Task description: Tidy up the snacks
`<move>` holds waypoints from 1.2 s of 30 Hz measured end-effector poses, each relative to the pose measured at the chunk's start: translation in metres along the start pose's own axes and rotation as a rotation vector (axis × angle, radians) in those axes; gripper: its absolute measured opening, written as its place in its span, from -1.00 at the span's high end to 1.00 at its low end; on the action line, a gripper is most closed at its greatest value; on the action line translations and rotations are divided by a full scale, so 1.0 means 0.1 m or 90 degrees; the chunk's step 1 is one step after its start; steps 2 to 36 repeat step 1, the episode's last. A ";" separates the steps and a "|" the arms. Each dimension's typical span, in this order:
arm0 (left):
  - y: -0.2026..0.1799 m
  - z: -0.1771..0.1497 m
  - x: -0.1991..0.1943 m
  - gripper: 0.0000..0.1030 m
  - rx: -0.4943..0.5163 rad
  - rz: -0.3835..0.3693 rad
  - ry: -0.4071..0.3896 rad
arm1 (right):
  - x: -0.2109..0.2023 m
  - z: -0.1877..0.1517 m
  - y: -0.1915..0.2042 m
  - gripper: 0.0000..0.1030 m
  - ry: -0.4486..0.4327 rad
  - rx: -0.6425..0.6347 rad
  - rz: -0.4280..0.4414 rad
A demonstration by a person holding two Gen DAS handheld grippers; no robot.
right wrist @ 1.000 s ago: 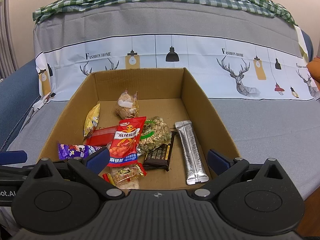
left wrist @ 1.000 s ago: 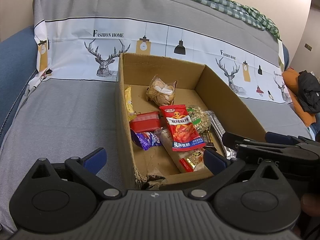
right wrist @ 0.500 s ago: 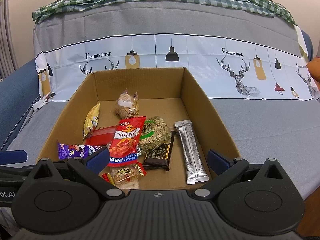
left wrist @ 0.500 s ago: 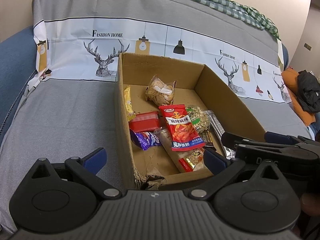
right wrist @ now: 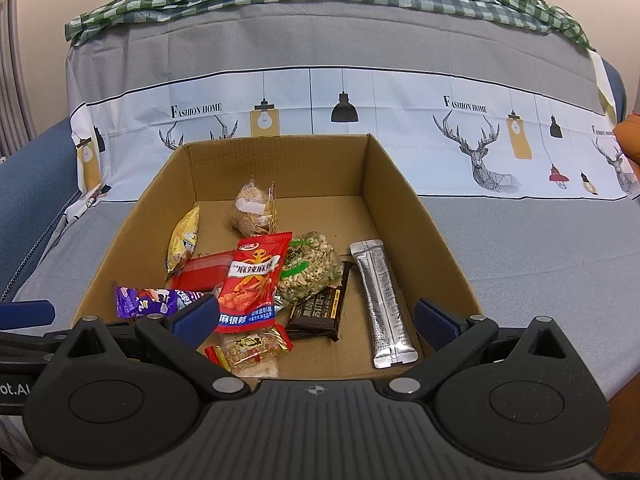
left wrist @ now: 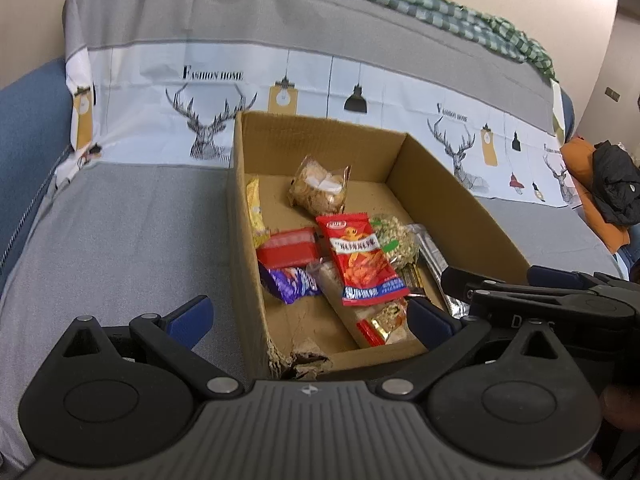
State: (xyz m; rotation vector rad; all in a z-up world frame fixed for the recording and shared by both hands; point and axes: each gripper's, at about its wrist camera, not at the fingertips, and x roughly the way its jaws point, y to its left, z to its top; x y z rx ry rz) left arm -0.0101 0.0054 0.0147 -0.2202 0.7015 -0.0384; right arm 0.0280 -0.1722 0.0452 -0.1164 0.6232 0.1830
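open brown cardboard box (left wrist: 460, 200) on grey sofa cover (left wrist: 120, 240), red chilli snack packet (left wrist: 362, 262) atop the pile, purple wrapper (left wrist: 290, 284) beside it, left hand-held gripper (left wrist: 308, 316) spread wide, empty

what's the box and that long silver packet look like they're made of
Box: plain brown corrugated cardboard, matte; a torn near corner shows frayed layers in the left wrist view. Silver packet: apparently metallised foil or plastic film, glossy, with crimped seams.
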 end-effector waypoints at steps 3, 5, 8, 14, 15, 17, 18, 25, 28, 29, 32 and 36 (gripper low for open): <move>-0.01 0.00 -0.01 -0.99 0.003 0.000 -0.006 | 0.00 0.00 0.00 -0.99 0.001 0.001 0.000; -0.01 0.00 -0.01 -0.99 0.003 0.000 -0.006 | 0.00 0.00 0.00 -0.99 0.001 0.001 0.000; -0.01 0.00 -0.01 -0.99 0.003 0.000 -0.006 | 0.00 0.00 0.00 -0.99 0.001 0.001 0.000; -0.01 0.00 -0.01 -0.99 0.003 0.000 -0.006 | 0.00 0.00 0.00 -0.99 0.001 0.001 0.000; -0.01 0.00 -0.01 -0.99 0.003 0.000 -0.006 | 0.00 0.00 0.00 -0.99 0.001 0.001 0.000; -0.01 0.00 -0.01 -0.99 0.003 0.000 -0.006 | 0.00 0.00 0.00 -0.99 0.001 0.001 0.000; -0.01 0.00 -0.01 -0.99 0.003 0.000 -0.006 | 0.00 0.00 0.00 -0.99 0.001 0.001 0.000; -0.01 0.00 -0.01 -0.99 0.003 0.000 -0.006 | 0.00 0.00 0.00 -0.99 0.001 0.001 0.000; -0.01 0.00 -0.01 -0.99 0.003 0.000 -0.006 | 0.00 0.00 0.00 -0.99 0.001 0.001 0.000; -0.01 0.00 -0.01 -0.99 0.003 0.000 -0.006 | 0.00 0.00 0.00 -0.99 0.001 0.001 0.000; -0.01 0.00 -0.01 -0.99 0.003 0.000 -0.006 | 0.00 0.00 0.00 -0.99 0.001 0.001 0.000; -0.01 0.00 -0.01 -0.99 0.003 0.000 -0.006 | 0.00 0.00 0.00 -0.99 0.001 0.001 0.000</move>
